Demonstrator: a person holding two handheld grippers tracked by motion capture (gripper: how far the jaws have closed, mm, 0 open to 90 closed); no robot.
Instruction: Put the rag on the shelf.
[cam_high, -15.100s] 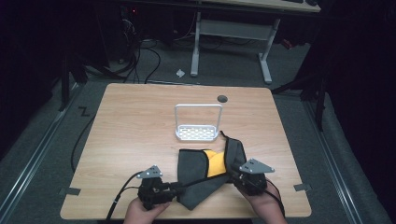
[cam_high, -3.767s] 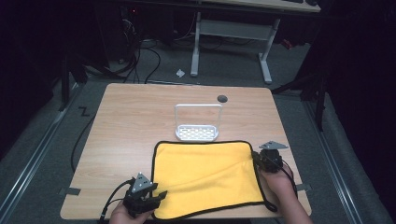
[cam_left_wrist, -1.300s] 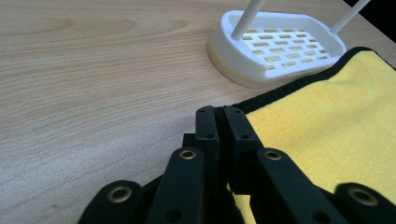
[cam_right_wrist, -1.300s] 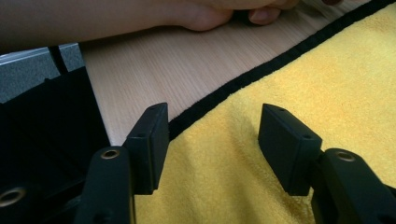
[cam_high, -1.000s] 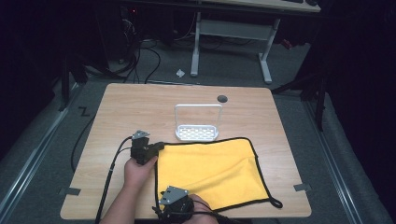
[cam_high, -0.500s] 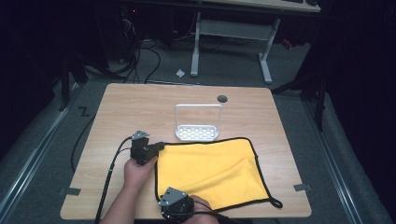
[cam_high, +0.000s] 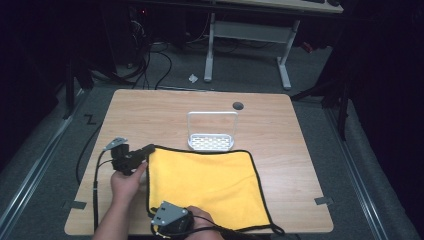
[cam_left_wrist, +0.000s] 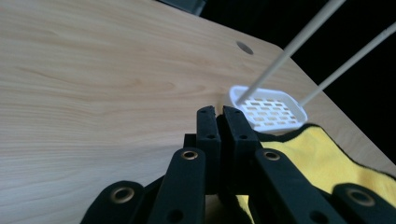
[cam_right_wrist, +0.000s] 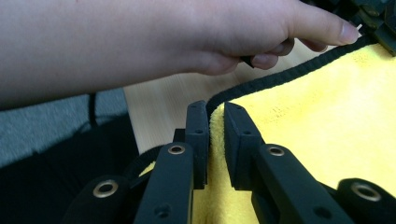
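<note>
1. Since a second ago, both grippers have lifted slightly with the cloth's left edge; the right gripper's jaws have just been closing and now pinch the cloth.
2. Right gripper (cam_high: 161, 206), nearest, at the front table edge: black two-jaw tool with grey plate, jaws clamped on the near-left corner of the yellow microfibre cloth with black piped hem (cam_high: 210, 185); fold of fabric visible between the pads (cam_right_wrist: 215, 135) in the right gripper view.
3. Yellow cloth: spread flat on the front-centre of the table, hem cord trailing off the near-right corner.
4. Left gripper (cam_high: 147, 150), farther back at the left: jaws nearly together, gripping the cloth's far-left corner; hand (cam_high: 127, 181) behind it.
5. White perforated plastic tray with tall wire-loop handle (cam_high: 212, 141): upright, just beyond the cloth's far edge.
6. Light wooden table (cam_high: 165, 110): round dark grommet hole (cam_high: 238, 105) near its far edge.
</note>
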